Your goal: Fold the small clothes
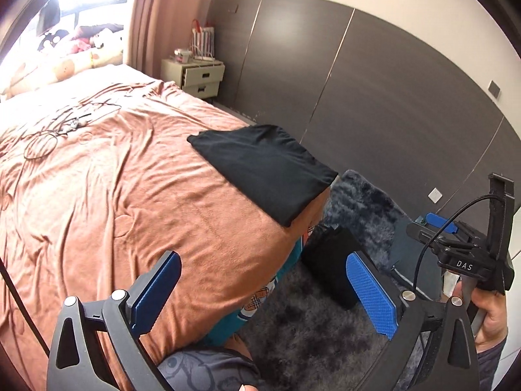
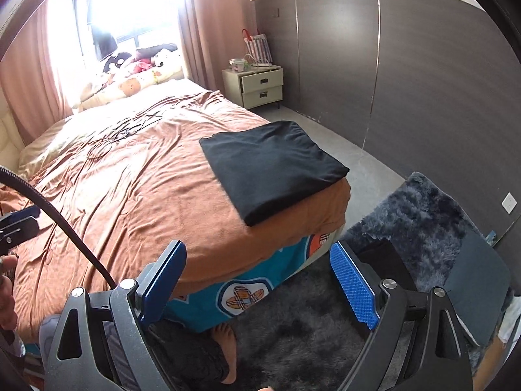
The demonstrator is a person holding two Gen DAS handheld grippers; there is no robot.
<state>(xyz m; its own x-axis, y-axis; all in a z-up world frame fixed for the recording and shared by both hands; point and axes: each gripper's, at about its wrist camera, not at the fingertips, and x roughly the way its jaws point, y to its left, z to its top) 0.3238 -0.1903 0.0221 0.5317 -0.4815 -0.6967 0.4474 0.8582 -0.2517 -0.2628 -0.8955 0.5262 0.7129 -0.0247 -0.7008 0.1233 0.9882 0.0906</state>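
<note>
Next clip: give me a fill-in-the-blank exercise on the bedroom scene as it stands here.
1. The folded black garment lies near the bed's ____ corner.
2. The orange-brown bedspread under it is ____.
3. Both the left gripper and the right gripper hold ____.
4. The shaggy grey rug lies on the ____.

Missing words: foot; wrinkled; nothing; floor

Folded black garment (image 2: 272, 166) and cables (image 2: 110, 138) on orange-covered bed (image 2: 136, 195)

Bed (image 2: 130, 195) had a wrinkled rust-orange cover, thin black cable (image 2: 107, 143) looped on it. Cream two-drawer nightstand (image 2: 257, 88) stood by the dark wall panels (image 2: 423, 81); striped bag (image 2: 259, 47) on top. Stuffed toys (image 2: 143, 58) at the window, pink curtains (image 2: 208, 22) beside. Shaggy grey rug (image 2: 416, 208) on the floor.
</note>
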